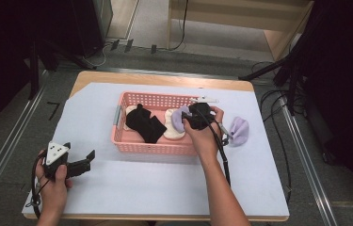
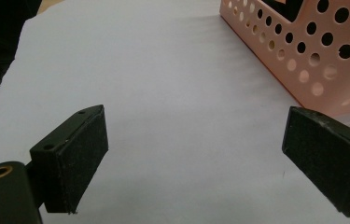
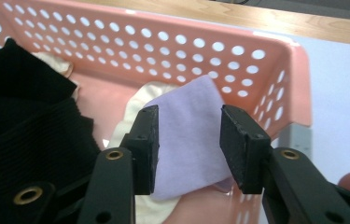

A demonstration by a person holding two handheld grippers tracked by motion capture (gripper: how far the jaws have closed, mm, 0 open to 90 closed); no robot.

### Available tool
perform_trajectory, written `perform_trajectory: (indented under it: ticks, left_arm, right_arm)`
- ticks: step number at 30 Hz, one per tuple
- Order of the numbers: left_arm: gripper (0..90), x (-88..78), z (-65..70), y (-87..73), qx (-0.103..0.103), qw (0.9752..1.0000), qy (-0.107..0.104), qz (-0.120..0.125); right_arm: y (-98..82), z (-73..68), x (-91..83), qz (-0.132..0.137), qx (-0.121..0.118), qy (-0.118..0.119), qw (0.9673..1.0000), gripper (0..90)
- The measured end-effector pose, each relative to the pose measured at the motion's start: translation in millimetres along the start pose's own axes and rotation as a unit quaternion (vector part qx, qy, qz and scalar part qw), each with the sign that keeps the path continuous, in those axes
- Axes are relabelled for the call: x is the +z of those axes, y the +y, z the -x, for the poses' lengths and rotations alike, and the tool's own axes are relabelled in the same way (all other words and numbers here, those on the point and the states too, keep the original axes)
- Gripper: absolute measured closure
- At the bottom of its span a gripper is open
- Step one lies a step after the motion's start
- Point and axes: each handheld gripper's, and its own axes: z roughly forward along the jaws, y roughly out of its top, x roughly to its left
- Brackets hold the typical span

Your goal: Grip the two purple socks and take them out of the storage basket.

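Lilac cloth (image 3: 189, 140) btwn R tool (image 3: 189, 149) jaws.

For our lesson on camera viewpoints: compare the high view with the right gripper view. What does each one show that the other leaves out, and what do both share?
High view alone: the person's left hand holding the left tongs open over the white sheet, and a second lilac sock lying outside the basket.

Right gripper view alone: the gap between the right tongs, open around a lilac sock that lies on a cream sock.

Both: the pink basket, the black socks and that lilac sock inside it.
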Motion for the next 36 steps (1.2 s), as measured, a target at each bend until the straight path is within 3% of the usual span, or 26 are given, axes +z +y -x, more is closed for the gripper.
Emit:
perform_trajectory:
  ticks: [6,9,10,11,14,25,30,31,36]
  left_arm:
    - [7.7,0.0,0.0,0.0,0.0,1.0,0.0,0.0]
    - [7.7,0.2,0.3,-0.2,0.001,1.0,0.001,0.001]
    - [7.7,0.1,0.3,-0.1,0.001,1.0,0.001,0.001]
    - [7.7,0.1,0.3,-0.1,0.001,1.0,0.001,0.001]
    - [7.7,-0.1,0.1,0.0,0.001,1.0,0.0,0.0]
    - [7.7,0.1,0.0,-0.1,0.0,1.0,-0.001,0.001]
    - [7.7,0.0,0.1,-0.1,0.001,1.0,0.0,0.0]
    - [7.7,0.0,0.2,-0.1,0.001,1.0,0.0,0.0]
    - [7.8,0.1,0.5,-0.1,0.001,1.0,0.002,0.001]
  right_arm:
    - [4.9,12.7,-0.7,0.009,-0.01,-0.007,0.9999,58.8]
    - [5.7,14.9,7.4,-0.015,-0.047,0.003,0.9988,61.6]
    - [5.3,14.6,9.8,-0.016,-0.065,0.004,0.9978,61.7]
    - [5.3,14.6,9.8,-0.016,-0.065,0.004,0.9978,61.7]
    - [5.7,14.4,17.8,-0.015,-0.096,0.018,0.9951,63.3]
    - [4.3,20.9,33.9,-0.031,-0.113,-0.002,0.9931,64.3]
    - [2.1,19.3,36.3,-0.022,-0.147,-0.011,0.9888,64.1]
    - [1.0,18.5,37.4,-0.019,-0.165,-0.016,0.9859,64.0]
    - [-0.8,18.7,38.5,-0.013,-0.188,-0.018,0.982,66.7]
